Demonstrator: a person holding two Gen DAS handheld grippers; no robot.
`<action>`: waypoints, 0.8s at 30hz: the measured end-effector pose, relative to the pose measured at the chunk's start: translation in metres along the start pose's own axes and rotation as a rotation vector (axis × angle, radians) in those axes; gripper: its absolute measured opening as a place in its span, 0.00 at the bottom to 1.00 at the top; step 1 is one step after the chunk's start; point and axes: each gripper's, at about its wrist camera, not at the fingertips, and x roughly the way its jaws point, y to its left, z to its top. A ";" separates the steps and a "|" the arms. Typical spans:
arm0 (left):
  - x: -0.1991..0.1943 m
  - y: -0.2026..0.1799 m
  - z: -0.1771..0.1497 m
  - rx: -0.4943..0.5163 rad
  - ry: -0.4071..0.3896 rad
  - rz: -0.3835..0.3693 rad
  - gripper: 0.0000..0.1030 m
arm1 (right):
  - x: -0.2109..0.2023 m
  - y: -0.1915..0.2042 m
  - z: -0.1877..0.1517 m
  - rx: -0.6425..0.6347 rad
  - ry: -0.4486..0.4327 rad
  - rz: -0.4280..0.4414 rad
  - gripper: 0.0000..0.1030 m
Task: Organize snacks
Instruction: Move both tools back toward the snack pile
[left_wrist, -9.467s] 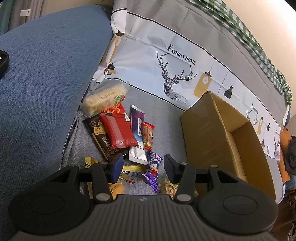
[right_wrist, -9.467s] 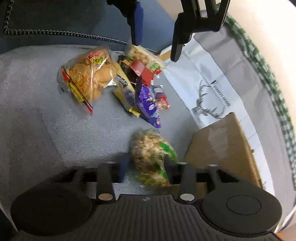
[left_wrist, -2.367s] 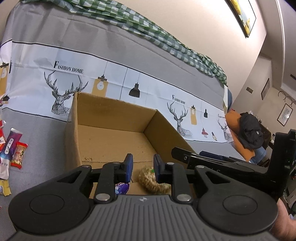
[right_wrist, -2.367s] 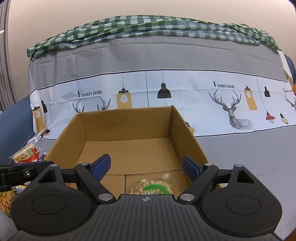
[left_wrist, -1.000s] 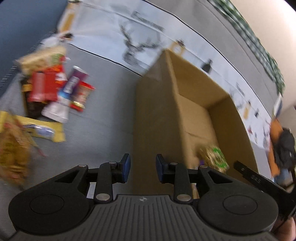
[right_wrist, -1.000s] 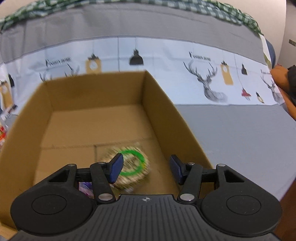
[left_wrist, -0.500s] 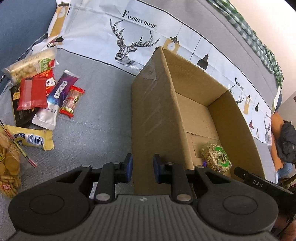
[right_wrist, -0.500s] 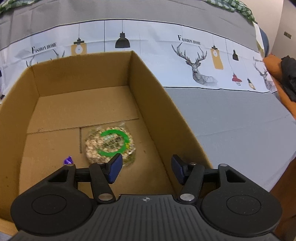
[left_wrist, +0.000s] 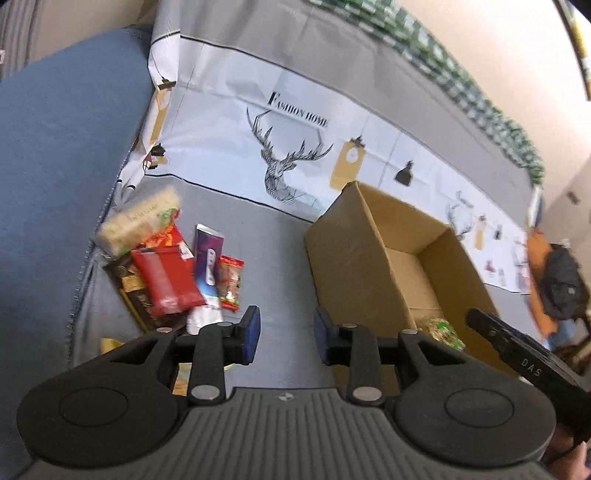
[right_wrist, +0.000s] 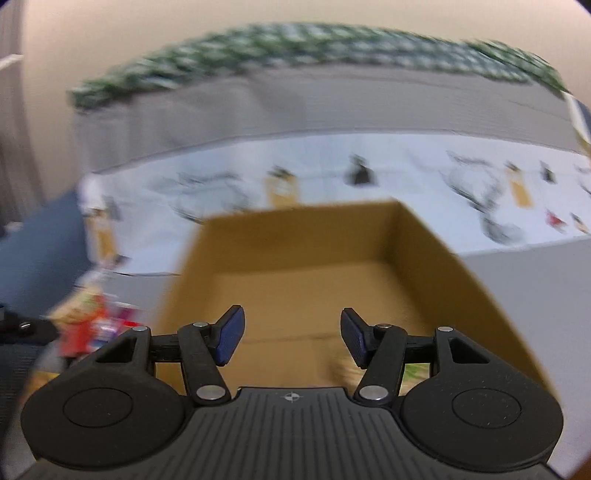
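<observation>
Blue armrest (left_wrist: 55, 166): far left. Snack pile (left_wrist: 173, 273) on the grey sofa seat (left_wrist: 269, 251): pale cracker pack (left_wrist: 138, 221), red pouch (left_wrist: 166, 282), dark bar (left_wrist: 129, 291), purple-white tube (left_wrist: 207, 273), small red sweet (left_wrist: 229, 282) (all touching or overlapping). Left claw (left_wrist: 286, 339): above the seat, between pile and box, jaws opening, nothing between them. Cardboard box (left_wrist: 351, 266): right of the pile, open-topped, against the deer-print cover (left_wrist: 288, 155). Green-labelled puffed snack bag (left_wrist: 441, 332): inside the box, near corner. Right claw (right_wrist: 291, 339): over the box (view blurred), jaws well apart, empty.
</observation>
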 end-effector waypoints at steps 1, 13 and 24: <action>-0.003 0.009 -0.004 -0.014 -0.004 -0.013 0.34 | -0.002 0.010 -0.001 -0.005 -0.012 0.049 0.60; -0.021 0.038 -0.004 -0.107 -0.062 -0.008 0.34 | 0.017 0.137 -0.045 -0.116 0.128 0.456 0.70; -0.019 0.046 -0.005 -0.101 -0.056 0.035 0.37 | 0.078 0.199 -0.090 -0.111 0.379 0.462 0.88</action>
